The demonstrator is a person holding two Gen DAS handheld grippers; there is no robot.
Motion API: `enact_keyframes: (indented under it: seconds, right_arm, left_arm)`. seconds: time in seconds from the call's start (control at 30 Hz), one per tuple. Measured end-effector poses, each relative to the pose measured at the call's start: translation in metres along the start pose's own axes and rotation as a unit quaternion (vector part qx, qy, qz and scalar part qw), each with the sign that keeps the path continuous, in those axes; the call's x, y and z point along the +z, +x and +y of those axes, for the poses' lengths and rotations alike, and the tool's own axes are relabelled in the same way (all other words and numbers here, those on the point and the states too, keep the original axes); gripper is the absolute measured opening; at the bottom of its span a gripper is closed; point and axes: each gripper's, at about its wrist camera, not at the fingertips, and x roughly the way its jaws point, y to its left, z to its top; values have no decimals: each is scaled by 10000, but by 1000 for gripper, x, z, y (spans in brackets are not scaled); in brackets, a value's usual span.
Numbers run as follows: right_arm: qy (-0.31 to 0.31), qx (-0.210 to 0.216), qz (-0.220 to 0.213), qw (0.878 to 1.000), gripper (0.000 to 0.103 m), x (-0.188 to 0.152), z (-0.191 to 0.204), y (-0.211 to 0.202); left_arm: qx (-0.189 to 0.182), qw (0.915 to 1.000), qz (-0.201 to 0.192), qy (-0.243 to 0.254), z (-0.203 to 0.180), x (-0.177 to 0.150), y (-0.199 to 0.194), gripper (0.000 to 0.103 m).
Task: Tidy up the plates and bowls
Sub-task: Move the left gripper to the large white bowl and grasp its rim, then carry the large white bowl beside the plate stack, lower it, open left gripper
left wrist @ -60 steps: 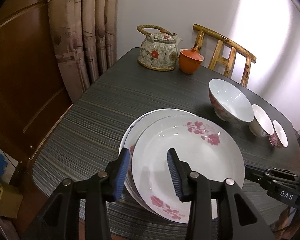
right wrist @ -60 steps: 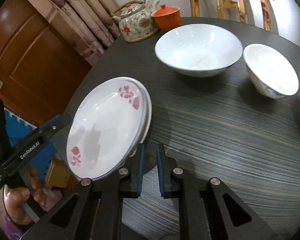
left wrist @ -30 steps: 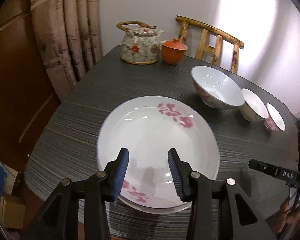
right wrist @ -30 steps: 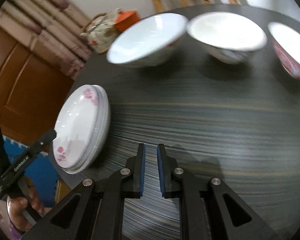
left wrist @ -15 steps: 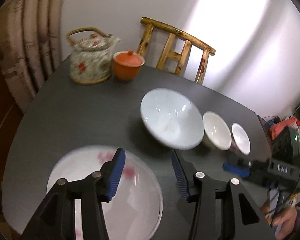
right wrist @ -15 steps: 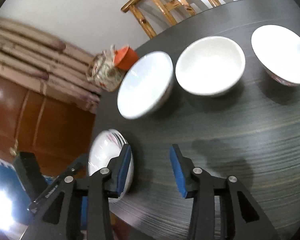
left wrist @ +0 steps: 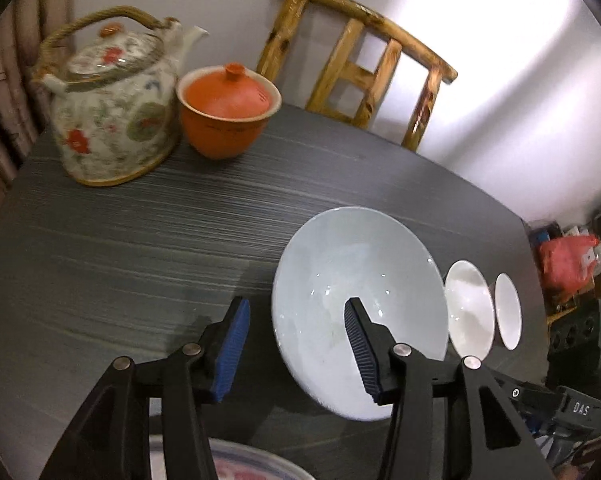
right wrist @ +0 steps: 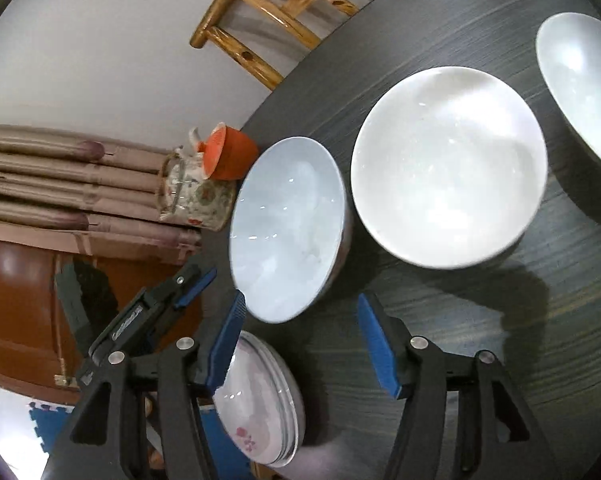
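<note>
left gripper (left wrist: 296, 344) jaws apart | straddling large bowl (left wrist: 360, 320) rim | table (left wrist: 140, 240)

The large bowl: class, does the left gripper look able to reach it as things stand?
Probably yes: the left gripper is open, its jaws straddle the large bowl's near rim, and nothing lies between.

On the table (left wrist: 120, 248), three bowls (left wrist: 360, 320) sit in a row, teapot (left wrist: 112, 108) behind, stacked plates (right wrist: 260, 404) in front.

Left gripper (left wrist: 296, 344): black angular plastic frame, silver round screws, ribbed blue pads on the fingers (left wrist: 232, 346). Right gripper (right wrist: 300, 348): matching black frame, silver screws, blue-padded fingers (right wrist: 380, 348); white "DAS" lettering on its body in the left view.
</note>
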Motion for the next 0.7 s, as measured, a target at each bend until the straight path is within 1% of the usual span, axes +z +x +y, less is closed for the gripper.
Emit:
enact_keyframes:
  seconds: [0.07, 0.13, 0.2, 0.23, 0.27, 0.3, 0.33, 0.37, 0.4, 0.43, 0.47, 0.53, 0.6, 0.7]
  right_arm:
    - [23, -58, 34, 10000, 58, 3, 0, 7]
    - [0, -232, 50, 9997, 58, 5, 0, 11]
    - [6, -294, 67, 9995, 58, 7, -1, 17]
    - [-22, -338, 66, 9994, 58, 8, 0, 21]
    - [-81, -407, 54, 9991, 58, 9, 1, 24]
    - [-123, -445, 42, 9989, 52, 10, 1, 25]
    - [-170, -466, 45, 9988, 46, 11, 2, 28]
    - [-244, -471, 103, 9985, 36, 12, 4, 33]
    - [-304, -553, 138, 9979, 31, 12, 5, 34]
    - [-350, -634, 87, 9973, 30, 12, 5, 34]
    - [-395, -651, 47, 9971, 27, 11, 4, 33]
    - [-512, -656, 34, 9965, 20, 10, 0, 32]
    - [-548, -632, 53, 9965, 19, 8, -3, 28]
    - [-694, -692, 0, 9952, 19, -2, -2, 17]
  left_arm:
    - [42, 9999, 31, 134, -4, 3, 9, 50]
    - [4, 9997, -30, 225, -7, 4, 15, 50]
    - [94, 9996, -2, 271, -9, 6, 22, 49]
    - [66, 9997, 84, 234, -10, 6, 26, 38]
    - [126, 9996, 163, 198, -9, 6, 29, 29]
    - [265, 9993, 181, 187, -9, 5, 31, 24]
    - [370, 9990, 167, 167, -7, 5, 31, 15]
    - [394, 9990, 165, 100, -5, 4, 30, 9]
    - [310, 9993, 174, -94, 1, 2, 28, 8]
    - [245, 9993, 181, -221, 4, -1, 26, 7]
    - [238, 9992, 175, -251, 3, -6, 22, 7]
    - [323, 9993, 173, -123, -6, -19, 13, 7]
    - [368, 9991, 146, -132, -16, -36, 1, 7]
    - [330, 9994, 2, -102, -31, -58, -17, 8]
